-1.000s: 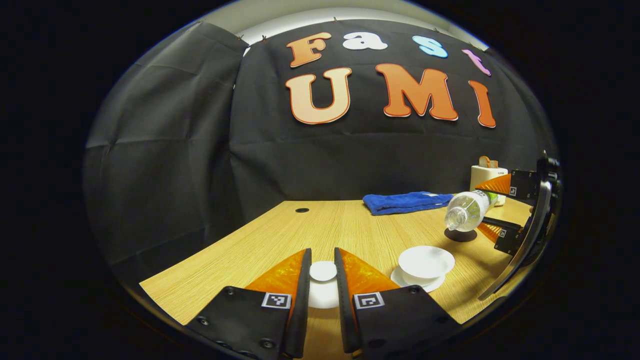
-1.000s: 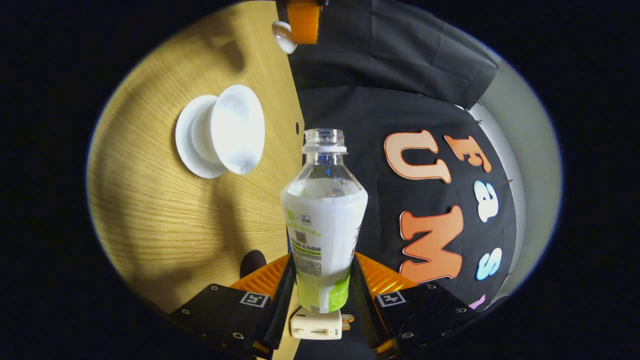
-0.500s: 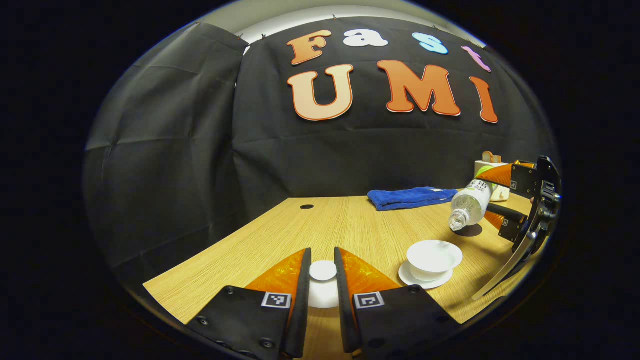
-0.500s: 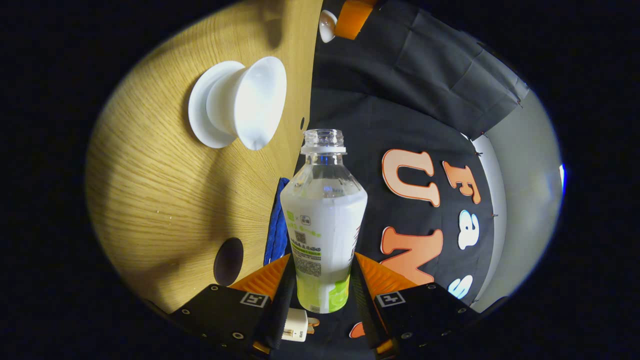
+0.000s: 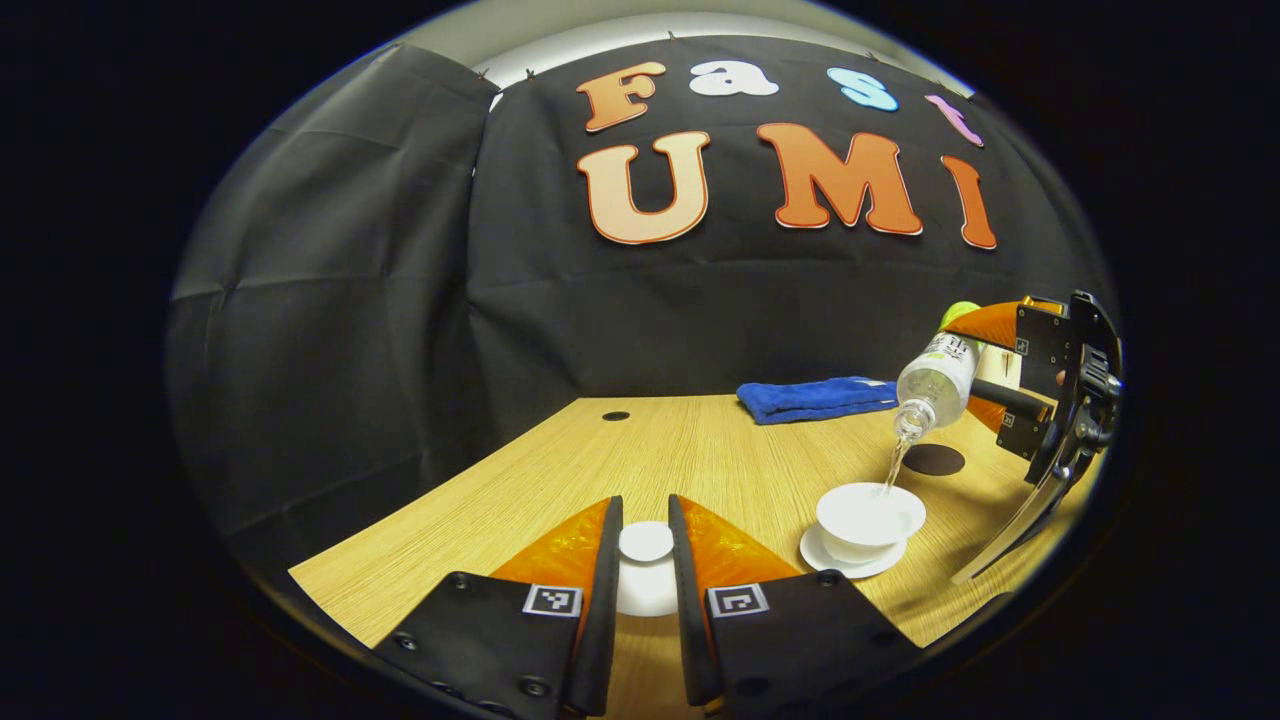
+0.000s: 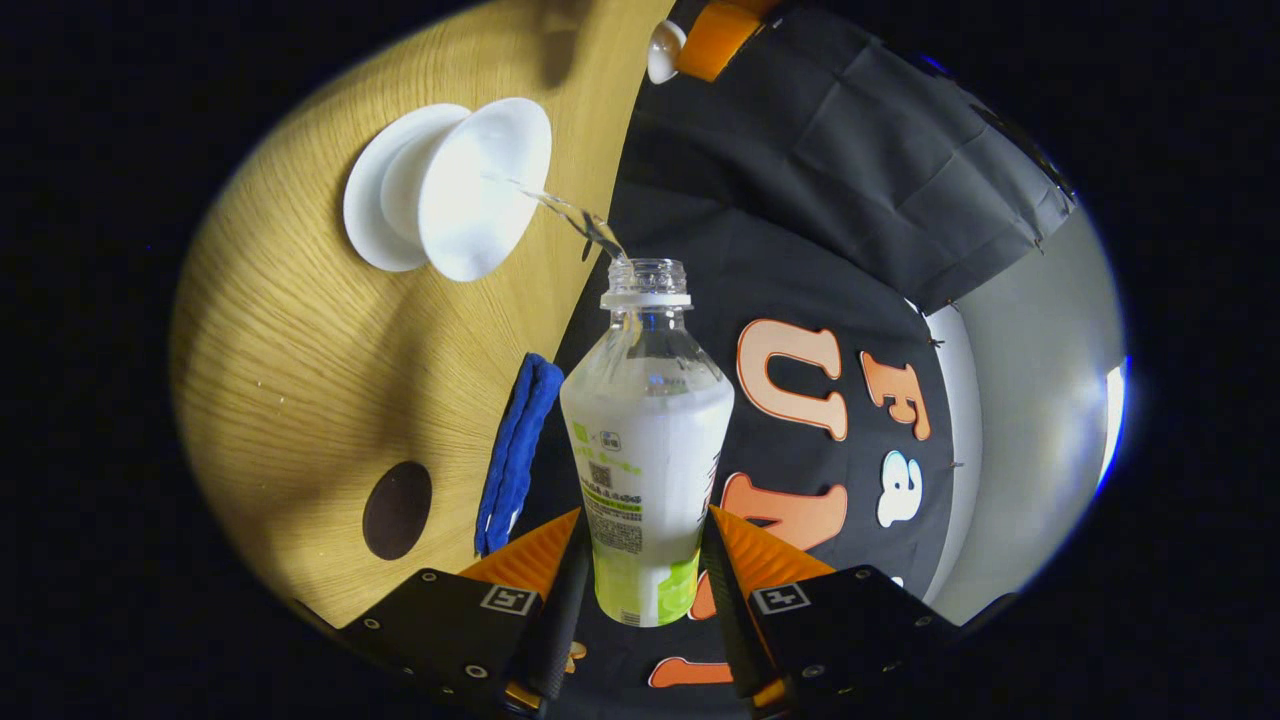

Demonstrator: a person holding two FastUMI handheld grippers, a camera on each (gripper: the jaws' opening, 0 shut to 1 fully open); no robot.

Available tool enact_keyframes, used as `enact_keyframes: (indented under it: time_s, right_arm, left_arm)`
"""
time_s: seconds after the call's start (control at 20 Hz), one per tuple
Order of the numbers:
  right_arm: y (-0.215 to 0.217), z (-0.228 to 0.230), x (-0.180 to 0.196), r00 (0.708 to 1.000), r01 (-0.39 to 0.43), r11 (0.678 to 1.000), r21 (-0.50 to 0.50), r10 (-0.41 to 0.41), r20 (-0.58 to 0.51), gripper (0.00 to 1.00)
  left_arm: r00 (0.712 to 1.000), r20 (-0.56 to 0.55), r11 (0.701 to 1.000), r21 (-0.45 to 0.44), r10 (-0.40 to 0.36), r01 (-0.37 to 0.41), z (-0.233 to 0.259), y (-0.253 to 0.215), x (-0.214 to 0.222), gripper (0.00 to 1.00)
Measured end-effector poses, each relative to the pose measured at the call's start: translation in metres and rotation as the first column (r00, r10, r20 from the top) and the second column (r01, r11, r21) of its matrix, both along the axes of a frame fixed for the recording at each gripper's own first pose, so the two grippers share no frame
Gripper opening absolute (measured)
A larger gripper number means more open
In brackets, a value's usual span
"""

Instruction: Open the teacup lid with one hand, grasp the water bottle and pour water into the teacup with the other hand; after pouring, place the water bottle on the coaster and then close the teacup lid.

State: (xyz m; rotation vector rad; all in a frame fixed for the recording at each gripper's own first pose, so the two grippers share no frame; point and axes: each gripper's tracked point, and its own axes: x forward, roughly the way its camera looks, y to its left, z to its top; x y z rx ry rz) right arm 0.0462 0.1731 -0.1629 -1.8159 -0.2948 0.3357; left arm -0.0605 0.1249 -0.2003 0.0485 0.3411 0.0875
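right gripper (image 6: 640,560) clamps the water bottle (image 6: 645,450), neck tipped toward the teacup (image 6: 470,190) at 11 o'clock; left gripper (image 5: 645,560) pinches the lid (image 5: 646,541).

My left gripper view looks level across the table (image 5: 700,450); my right gripper view, rolled sideways, shares the teacup (image 5: 868,515) (image 6: 470,190).

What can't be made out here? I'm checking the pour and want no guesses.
- Water level in the teacup: left gripper view, the rim hides the inside.
- Teacup lid: the left hand-held gripper covers its sides.
- Water bottle base: right gripper view, hidden between the right hand-held gripper fingers.
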Motion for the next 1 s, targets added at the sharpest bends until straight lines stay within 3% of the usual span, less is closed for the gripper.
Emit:
enact_keyframes:
  time_s: [0.05,0.15,0.25,0.3,0.35,0.4,1.0]
  right_arm:
    - [0.000,0.001,0.001,1.000,-0.007,1.000,-0.010,0.007,0.006,0.60]
    - [0.000,0.006,0.004,0.999,-0.019,0.999,-0.031,0.020,0.027,0.63]
    - [0.000,0.007,0.005,0.998,-0.025,0.999,-0.043,0.028,0.054,0.67]
    - [-0.001,0.007,0.005,0.997,-0.023,0.998,-0.050,0.026,0.068,0.63]
    - [0.001,0.008,0.004,0.996,-0.029,0.998,-0.062,0.034,0.082,0.63]
    - [0.002,0.011,0.004,0.995,-0.034,0.997,-0.073,0.041,0.094,0.63]
    - [0.007,0.022,0.008,0.973,-0.087,0.980,-0.180,0.122,0.195,0.64]
  left_arm:
    - [1.000,-0.001,1.000,0.002,0.000,0.000,0.001,0.000,0.000,0.32]
    - [1.000,0.001,1.000,0.008,0.003,-0.003,0.003,0.001,-0.001,0.29]
    - [1.000,0.004,1.000,0.010,0.006,-0.006,0.004,0.001,-0.001,0.32]
    - [1.000,0.006,1.000,0.005,0.008,-0.008,0.005,0.000,-0.002,0.28]
    - [1.000,0.004,1.000,0.002,0.008,-0.008,0.005,0.000,-0.002,0.32]
    - [1.000,0.004,1.000,0.001,0.010,-0.010,0.005,0.001,-0.001,0.28]
    - [1.000,0.009,1.000,0.023,-0.003,0.003,0.012,0.000,-0.005,0.32]
